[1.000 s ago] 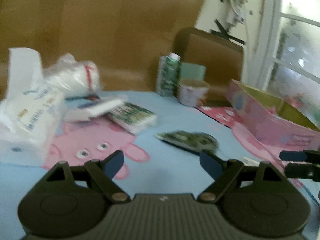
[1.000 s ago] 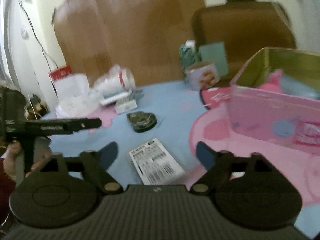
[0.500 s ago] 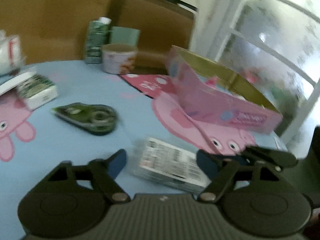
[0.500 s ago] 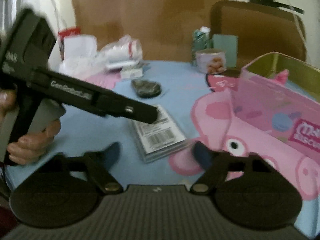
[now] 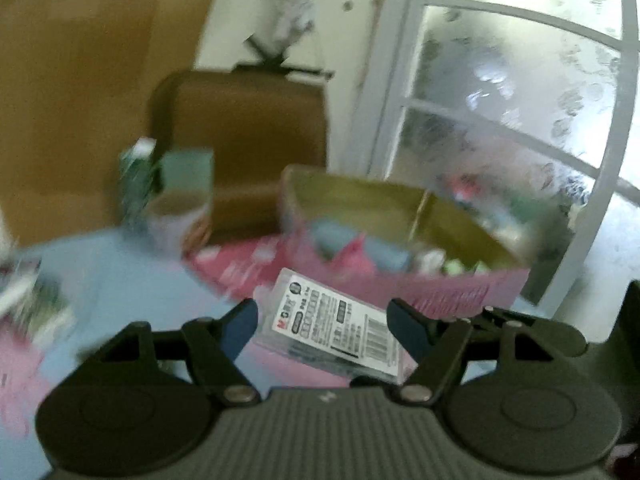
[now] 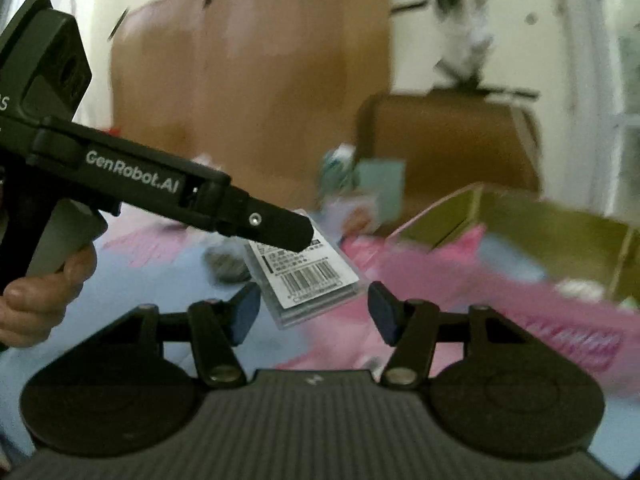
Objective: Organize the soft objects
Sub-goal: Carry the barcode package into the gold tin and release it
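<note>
A flat clear packet with a white barcode label [image 5: 332,322] is off the table, tilted, between the fingers of my left gripper [image 5: 322,322], whose jaws stand wide beside it. In the right wrist view the packet [image 6: 306,276] hangs in front of my right gripper [image 6: 312,312], whose jaws are open wide with the packet's lower edge between them. The left gripper [image 6: 280,228] crosses that view from the left, its tip over the packet's top. A pink open box [image 5: 400,240] with soft items inside stands just behind. Which gripper holds the packet is not clear.
A blue tablecloth with pink pig print [image 5: 132,280] covers the table. A cup [image 5: 176,216], a green carton [image 5: 136,176] and a dark tape dispenser [image 6: 228,266] stand behind. A brown chair back [image 5: 240,132] and a window [image 5: 520,100] lie beyond.
The packet has come up off the tablecloth and now hangs tilted in the air. Both grippers have risen and swung towards the pink box. The left gripper has moved further right across the right view.
</note>
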Demonstrator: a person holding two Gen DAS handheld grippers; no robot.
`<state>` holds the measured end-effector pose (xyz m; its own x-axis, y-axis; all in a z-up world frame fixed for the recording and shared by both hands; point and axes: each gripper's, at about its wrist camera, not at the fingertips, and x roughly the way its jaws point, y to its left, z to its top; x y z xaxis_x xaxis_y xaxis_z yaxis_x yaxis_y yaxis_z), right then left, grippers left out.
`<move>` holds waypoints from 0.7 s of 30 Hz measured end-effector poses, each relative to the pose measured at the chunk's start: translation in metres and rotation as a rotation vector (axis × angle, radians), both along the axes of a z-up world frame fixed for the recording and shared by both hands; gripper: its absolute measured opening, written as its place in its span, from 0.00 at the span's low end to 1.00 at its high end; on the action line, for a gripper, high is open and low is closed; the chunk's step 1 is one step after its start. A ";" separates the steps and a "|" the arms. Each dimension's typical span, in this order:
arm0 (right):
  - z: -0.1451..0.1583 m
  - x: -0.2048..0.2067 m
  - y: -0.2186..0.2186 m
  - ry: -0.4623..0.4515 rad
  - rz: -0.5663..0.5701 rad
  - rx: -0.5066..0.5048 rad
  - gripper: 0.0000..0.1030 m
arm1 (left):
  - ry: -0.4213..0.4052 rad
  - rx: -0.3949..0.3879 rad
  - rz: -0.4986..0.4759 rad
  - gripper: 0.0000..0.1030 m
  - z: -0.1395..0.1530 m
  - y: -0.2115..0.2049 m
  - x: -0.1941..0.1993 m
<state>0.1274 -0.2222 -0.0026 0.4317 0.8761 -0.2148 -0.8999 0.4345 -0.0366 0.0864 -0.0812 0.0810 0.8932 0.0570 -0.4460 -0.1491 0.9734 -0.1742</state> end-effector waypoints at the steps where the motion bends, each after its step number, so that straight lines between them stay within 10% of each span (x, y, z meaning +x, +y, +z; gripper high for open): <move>1: 0.004 0.004 -0.004 -0.015 -0.021 0.014 0.60 | -0.009 0.014 -0.013 0.70 0.005 -0.004 0.010; 14: 0.005 0.104 -0.031 0.010 -0.355 0.054 0.55 | 0.002 0.131 -0.152 0.79 0.005 -0.067 0.157; 21: -0.006 0.146 -0.030 -0.007 -0.517 0.048 0.55 | 0.034 0.149 -0.075 0.84 -0.009 -0.064 0.159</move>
<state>0.2733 -0.2527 -0.0087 0.8121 0.5565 -0.1754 -0.5669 0.8237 -0.0112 0.2452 -0.1454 0.0717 0.8819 0.0586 -0.4678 -0.0786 0.9966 -0.0232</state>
